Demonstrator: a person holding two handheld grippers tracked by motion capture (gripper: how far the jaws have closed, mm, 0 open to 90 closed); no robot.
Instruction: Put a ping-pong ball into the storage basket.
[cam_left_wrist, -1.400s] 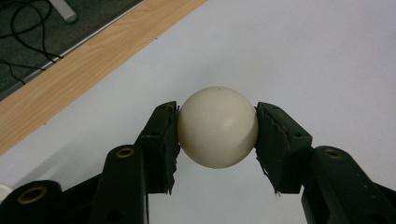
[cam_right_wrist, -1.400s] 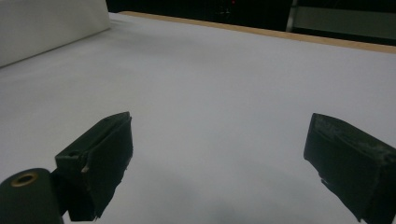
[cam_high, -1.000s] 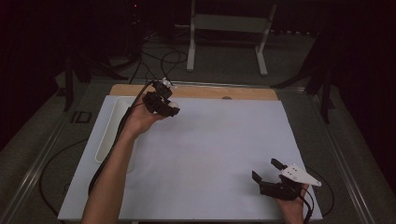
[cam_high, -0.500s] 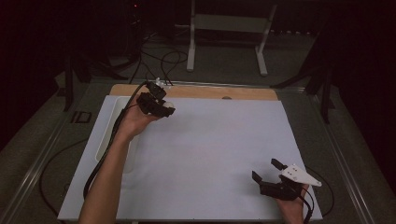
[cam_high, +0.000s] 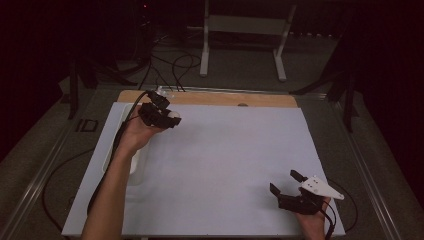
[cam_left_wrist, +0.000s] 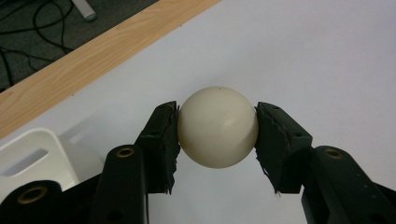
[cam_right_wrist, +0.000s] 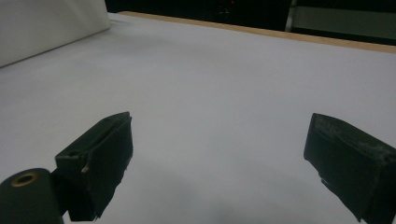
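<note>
One pickup looks done: the left gripper (cam_left_wrist: 217, 128) clamps a cream ball (cam_left_wrist: 218, 127) above the white sheet (cam_high: 235, 160) near the white tray (cam_high: 131, 150), placing still ahead. Right gripper (cam_high: 290, 182) rests near corner, jaws wide, nothing between. Wooden table edge (cam_high: 220, 98), dark room beyond, cables on the floor (cam_high: 175, 65).

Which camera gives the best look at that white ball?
The left gripper view: the ball sits large and sharp between the left gripper jaws, pads pressing both sides. In the high view it is a tiny pale spot.
</note>
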